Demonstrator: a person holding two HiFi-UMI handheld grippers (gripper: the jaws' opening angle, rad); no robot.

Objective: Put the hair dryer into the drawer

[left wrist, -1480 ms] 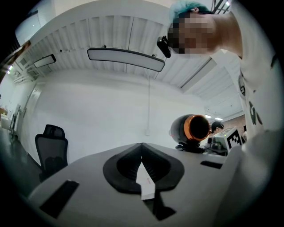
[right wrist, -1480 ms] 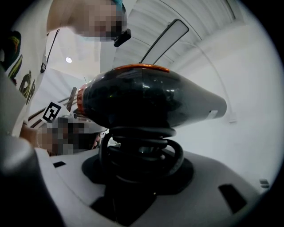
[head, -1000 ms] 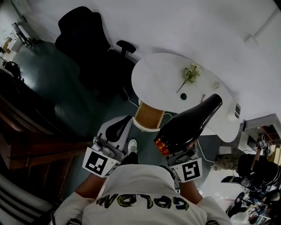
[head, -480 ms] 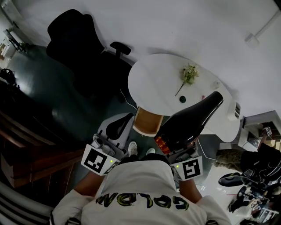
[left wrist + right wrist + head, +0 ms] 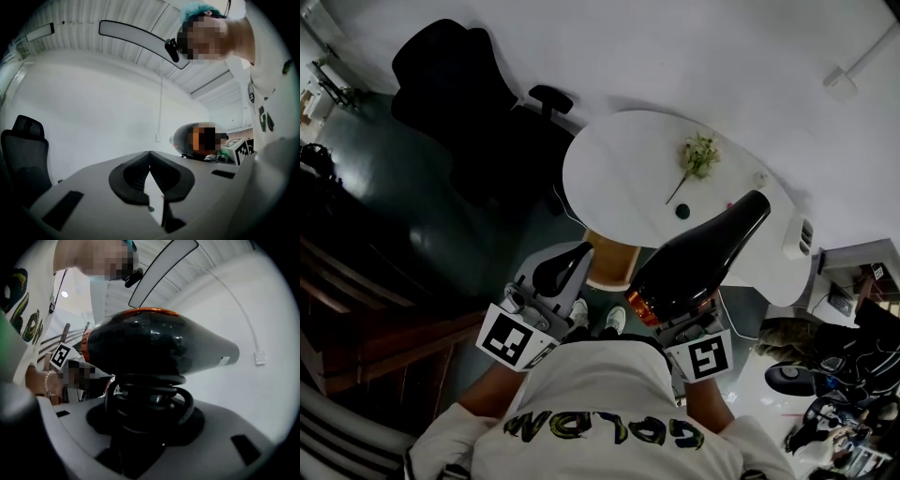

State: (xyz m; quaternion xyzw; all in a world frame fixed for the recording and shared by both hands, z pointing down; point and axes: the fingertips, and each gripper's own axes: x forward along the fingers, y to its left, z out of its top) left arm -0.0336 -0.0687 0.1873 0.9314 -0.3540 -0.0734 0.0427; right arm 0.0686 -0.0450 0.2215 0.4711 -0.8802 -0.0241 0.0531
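1. The right gripper (image 5: pixel 150 416) is found clamped on the handle of the hair dryer (image 5: pixel 159 345). The coiled cord is bunched between the jaws, and the dryer's body stands above the fingers.
2. The left gripper (image 5: pixel 150 157) is found empty, with its jaws closed tip to tip.
3. The task is judged part done: the dryer is held clear of any surface but is not yet stowed.
4. Just ahead of both sets of fingers, a tan box (image 5: pixel 609 261) is seen at the near edge of a white table (image 5: pixel 619 178). It may be the drawer, but this cannot be confirmed.
5. Beyond the fingers, a flower sprig (image 5: pixel 696 157) and a small dark object (image 5: pixel 682 212) are noted on the table top.
6. Farthest off, left of the left fingers, a black office chair (image 5: pixel 459 103) is recorded. It is judged not to block the way.
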